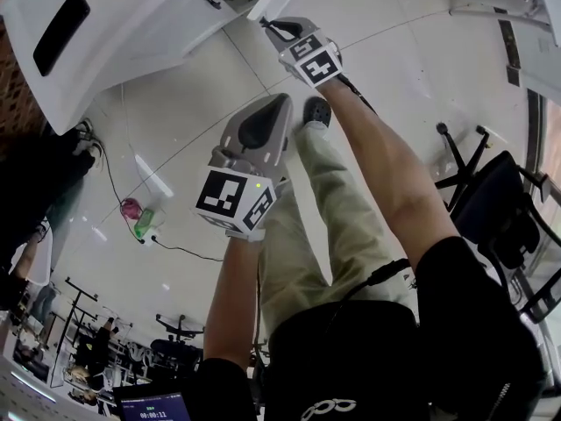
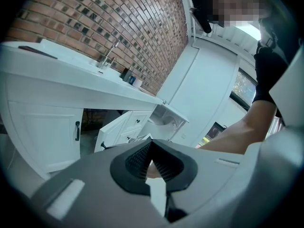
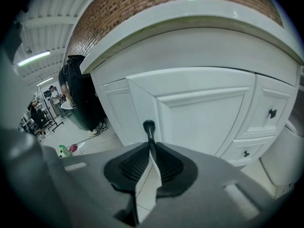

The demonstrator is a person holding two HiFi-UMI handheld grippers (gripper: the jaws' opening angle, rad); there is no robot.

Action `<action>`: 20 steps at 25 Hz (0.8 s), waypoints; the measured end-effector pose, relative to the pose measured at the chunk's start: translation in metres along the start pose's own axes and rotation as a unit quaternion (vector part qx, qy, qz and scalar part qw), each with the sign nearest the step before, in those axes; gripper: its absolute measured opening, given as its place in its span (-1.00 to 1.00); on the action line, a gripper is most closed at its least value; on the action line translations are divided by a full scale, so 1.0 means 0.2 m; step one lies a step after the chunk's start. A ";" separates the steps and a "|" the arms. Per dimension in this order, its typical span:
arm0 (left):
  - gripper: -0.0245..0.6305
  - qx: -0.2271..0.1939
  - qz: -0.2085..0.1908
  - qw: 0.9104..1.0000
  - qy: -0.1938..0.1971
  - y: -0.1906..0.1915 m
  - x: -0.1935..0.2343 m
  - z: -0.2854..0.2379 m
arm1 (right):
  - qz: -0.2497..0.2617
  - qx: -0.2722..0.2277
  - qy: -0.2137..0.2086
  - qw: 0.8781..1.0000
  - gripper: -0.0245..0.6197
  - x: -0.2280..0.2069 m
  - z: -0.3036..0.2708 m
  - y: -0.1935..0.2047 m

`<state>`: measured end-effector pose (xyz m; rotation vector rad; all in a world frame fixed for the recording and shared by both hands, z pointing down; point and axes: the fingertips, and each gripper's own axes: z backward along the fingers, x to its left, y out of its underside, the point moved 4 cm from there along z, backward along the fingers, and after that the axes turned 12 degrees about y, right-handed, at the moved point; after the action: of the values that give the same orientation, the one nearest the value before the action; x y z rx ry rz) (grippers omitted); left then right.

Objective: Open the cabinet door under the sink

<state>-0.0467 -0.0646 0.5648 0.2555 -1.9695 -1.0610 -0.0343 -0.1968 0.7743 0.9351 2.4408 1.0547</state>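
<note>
Cabinet door [image 3: 204,113] under the sink counter is standing partly swung out from the white cabinet, its free edge facing the right gripper's camera. The right gripper [image 3: 150,145] is pinching the door's slim black handle [image 3: 149,127], its jaws pressing closed on the bar just below its rounded top end. To the right of the door, two small drawers [image 3: 266,122] with dark knobs are sitting shut. In the head view the person's right arm is reaching forward to the cabinet, while the left gripper [image 2: 150,145] is hovering lower and nearer the body, over the pale tiled floor [image 1: 175,139]. Its jaws are meeting at the tips and gripping nothing. Its camera is looking across at the counter, where a faucet [image 2: 109,55] is rising in front of a brick wall [image 2: 118,23].
</note>
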 end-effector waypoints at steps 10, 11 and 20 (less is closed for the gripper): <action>-0.88 0.015 -0.010 1.000 0.011 0.04 -0.10 -0.11 | 0.010 -0.003 -0.006 1.000 -0.84 -0.06 0.11 0.11; -0.88 0.017 -0.011 1.000 0.013 0.05 -0.12 -0.12 | 0.009 -0.004 -0.006 1.000 -0.84 -0.07 0.14 0.13; -0.88 0.037 -0.013 0.999 0.032 0.12 -0.22 -0.23 | -0.011 -0.003 0.006 1.000 -0.85 -0.19 0.28 0.29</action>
<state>0.0203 -0.0542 0.5703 0.3528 -1.9547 -0.9845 0.0483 -0.1641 0.7806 0.9014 2.4515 1.0620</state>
